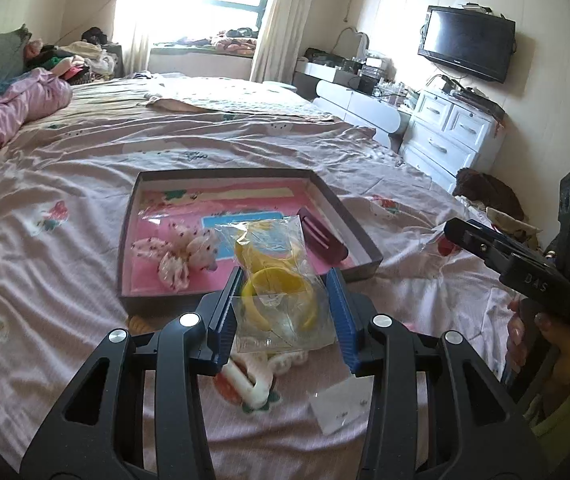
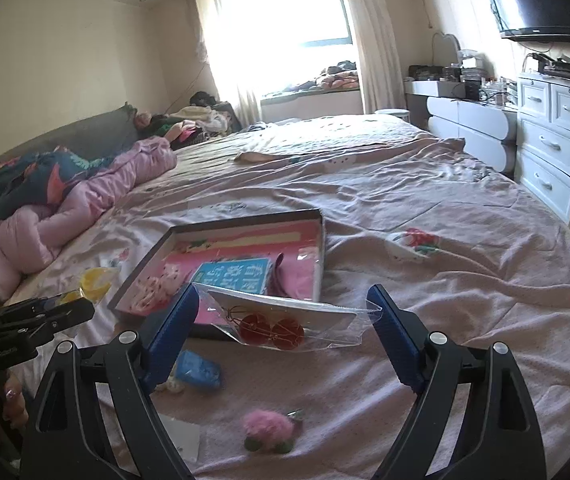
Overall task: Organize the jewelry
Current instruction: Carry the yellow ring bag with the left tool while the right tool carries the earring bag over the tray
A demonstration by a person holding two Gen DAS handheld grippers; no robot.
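Note:
A shallow dark box lid [image 1: 359, 232] with a pink printed floor lies on the bed and also shows in the right wrist view [image 2: 322, 236]. In it are a floral scrunchie [image 1: 175, 254] and a maroon clip [image 1: 321, 240]. My left gripper [image 1: 285, 288] is shut on a clear bag of yellow bangles [image 1: 281, 280], held over the lid's near edge. My right gripper [image 2: 285, 310] holds a clear bag of red round earrings [image 2: 271, 330] between its wide-set fingers, in front of the lid.
On the pink bedsheet [image 1: 85, 184] lie a white beaded piece [image 1: 253, 380], a small white card [image 1: 339, 406], a blue item [image 2: 199, 368] and a pink fluffy clip [image 2: 269, 430]. A pink quilt [image 2: 77, 212] lies at left. White drawers [image 1: 445, 136] stand at right.

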